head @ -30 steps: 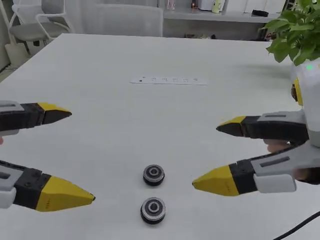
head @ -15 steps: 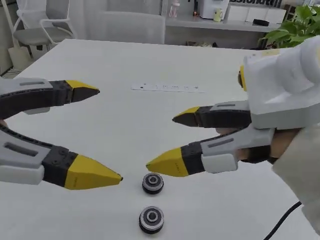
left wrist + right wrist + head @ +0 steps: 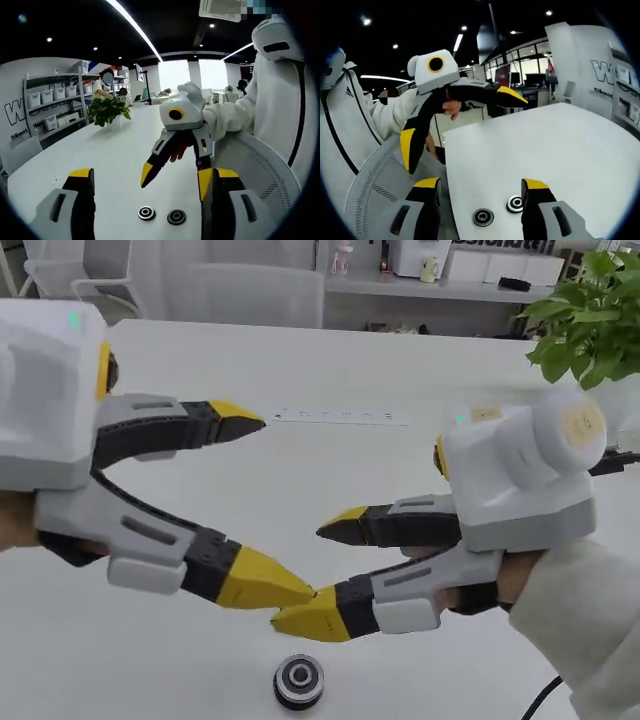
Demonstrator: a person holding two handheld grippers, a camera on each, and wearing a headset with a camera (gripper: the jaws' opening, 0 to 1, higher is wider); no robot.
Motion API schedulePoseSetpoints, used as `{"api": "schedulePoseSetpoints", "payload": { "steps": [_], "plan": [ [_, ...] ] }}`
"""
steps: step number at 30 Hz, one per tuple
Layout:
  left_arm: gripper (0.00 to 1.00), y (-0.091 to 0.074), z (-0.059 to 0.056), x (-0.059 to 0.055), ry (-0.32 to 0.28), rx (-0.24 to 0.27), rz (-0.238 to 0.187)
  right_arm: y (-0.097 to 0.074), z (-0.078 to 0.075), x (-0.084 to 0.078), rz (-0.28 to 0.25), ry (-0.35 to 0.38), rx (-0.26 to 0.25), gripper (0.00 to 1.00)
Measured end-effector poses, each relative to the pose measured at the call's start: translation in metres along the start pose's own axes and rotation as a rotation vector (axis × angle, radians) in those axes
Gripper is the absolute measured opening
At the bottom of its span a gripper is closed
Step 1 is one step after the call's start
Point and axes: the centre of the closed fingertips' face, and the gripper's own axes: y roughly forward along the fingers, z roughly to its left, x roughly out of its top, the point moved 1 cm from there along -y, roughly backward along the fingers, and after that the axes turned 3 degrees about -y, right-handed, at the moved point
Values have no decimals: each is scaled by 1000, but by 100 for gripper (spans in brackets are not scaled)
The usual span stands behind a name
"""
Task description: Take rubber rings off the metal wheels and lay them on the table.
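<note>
Two small metal wheels with black rubber rings lie on the white table (image 3: 420,370). One wheel (image 3: 300,681) sits at the near edge of the head view, and the grippers' lower jaws hide the other there. Both show in the left gripper view (image 3: 146,213) (image 3: 176,217) and in the right gripper view (image 3: 483,217) (image 3: 515,203), just beyond each gripper's jaws. My left gripper (image 3: 286,507) comes in from the left and is open. My right gripper (image 3: 298,576) faces it from the right, also open. Their lower tips almost meet above the wheels. Neither holds anything.
A white power strip (image 3: 340,417) lies flat further back on the table. A potted plant (image 3: 590,320) stands at the far right. A black cable (image 3: 540,702) runs off the near right corner. Chairs (image 3: 70,275) stand behind the table.
Both grippers have come in from the sides to face each other over the wheels. The far wheel is now covered in the head view.
</note>
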Motion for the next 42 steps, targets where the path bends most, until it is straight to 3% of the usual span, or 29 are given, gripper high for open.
{"api": "schedulePoseSetpoints", "payload": {
  "steps": [4,7,13,18,21,26,31,34,42],
  "plan": [
    [96,4,2,-17,-4,24,-6,-2,-2,-5,-14,14,3,58],
    [94,3,5,-30,-36,44,18,-3,-6,-8,-20,37,-10,57],
    [87,2,-8,-51,-65,15,44,-1,-7,-18,-1,34,-23,55],
    [81,5,-17,-69,-89,-16,85,5,0,-30,9,55,21,46],
    [77,8,-19,-75,-124,-24,88,10,3,-41,52,53,31,45],
    [71,12,-24,-81,-116,-36,99,15,6,-59,128,4,42,40],
    [58,15,-25,-85,-114,-32,97,19,6,-70,168,-15,42,36],
    [54,19,-25,-88,-148,-29,88,22,6,-77,194,-24,37,34],
    [40,31,-42,-110,-151,-87,158,27,6,-100,288,-63,44,28]
  ]
}}
